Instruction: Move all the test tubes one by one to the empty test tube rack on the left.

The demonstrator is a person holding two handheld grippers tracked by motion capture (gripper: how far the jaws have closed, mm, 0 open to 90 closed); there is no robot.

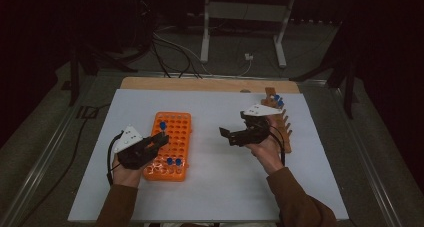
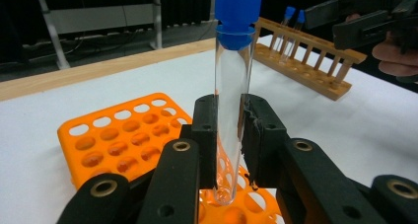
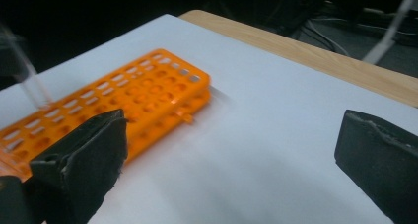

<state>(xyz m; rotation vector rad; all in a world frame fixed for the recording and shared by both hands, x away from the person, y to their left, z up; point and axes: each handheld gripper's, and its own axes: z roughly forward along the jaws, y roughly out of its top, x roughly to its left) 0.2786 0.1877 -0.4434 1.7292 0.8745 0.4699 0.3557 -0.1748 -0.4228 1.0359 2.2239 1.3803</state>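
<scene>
My left gripper (image 1: 159, 139) is shut on a clear test tube (image 2: 231, 110) with a blue cap (image 1: 163, 124), held upright over the near end of the orange tube rack (image 1: 172, 132). The tube's round bottom hangs just above the rack's holes (image 2: 123, 135). Two more blue-capped tubes (image 1: 174, 161) stand in the rack's front row. My right gripper (image 1: 234, 124) is open with nothing between its jaws, in mid-air over the white sheet between the orange rack (image 3: 123, 100) and the wooden rack (image 1: 284, 124). In the right gripper view its jaws stand wide apart (image 3: 231, 160).
The wooden rack (image 2: 305, 61) at the right holds two blue-capped tubes (image 1: 277, 101) at its far end. A white sheet (image 1: 215, 187) covers the table, with a wooden strip (image 1: 200, 83) along its far edge. Cables and a metal stand (image 1: 242, 17) lie on the floor beyond.
</scene>
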